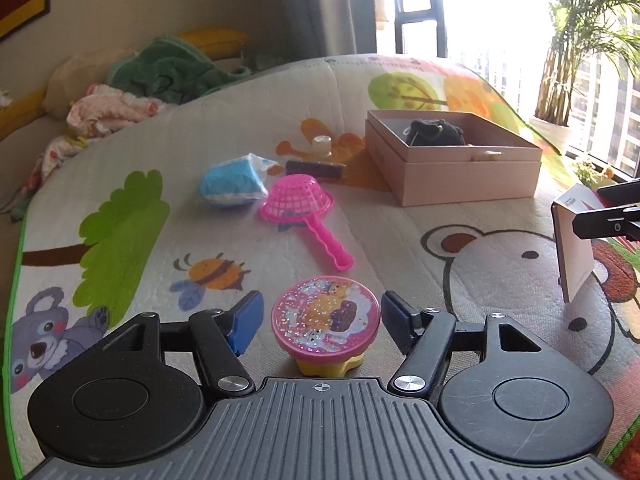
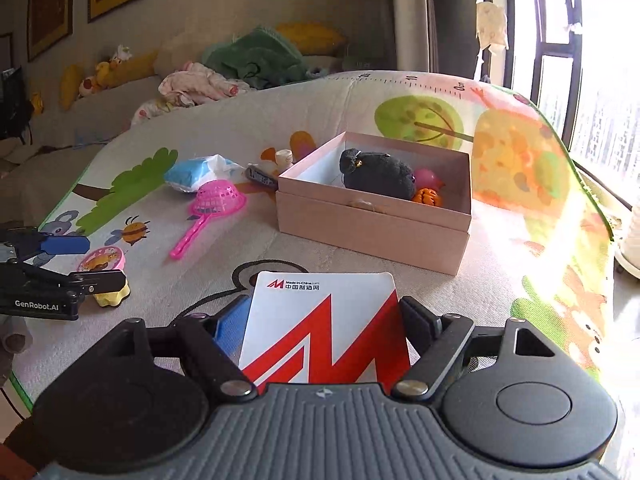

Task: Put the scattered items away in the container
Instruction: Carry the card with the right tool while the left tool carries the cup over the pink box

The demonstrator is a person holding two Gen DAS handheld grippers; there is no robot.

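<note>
Left wrist view: the left gripper (image 1: pixel 322 320) is straddling a glittery pink-lidded toy pot (image 1: pixel 325 322) standing on the play mat (image 1: pixel 500 280), its blue pads (image 1: pixel 247 322) sitting just off the lid on either side, gripping nothing. Beyond are lying a pink toy strainer (image 1: pixel 298 202) and the pink box (image 1: pixel 452 158).

Right wrist view: the right gripper (image 2: pixel 326 326) is clamping a red-and-white card pack (image 2: pixel 324 328) upright between its jaws, short of the box (image 2: pixel 374 222), which is holding a black plush toy (image 2: pixel 376 176).
</note>
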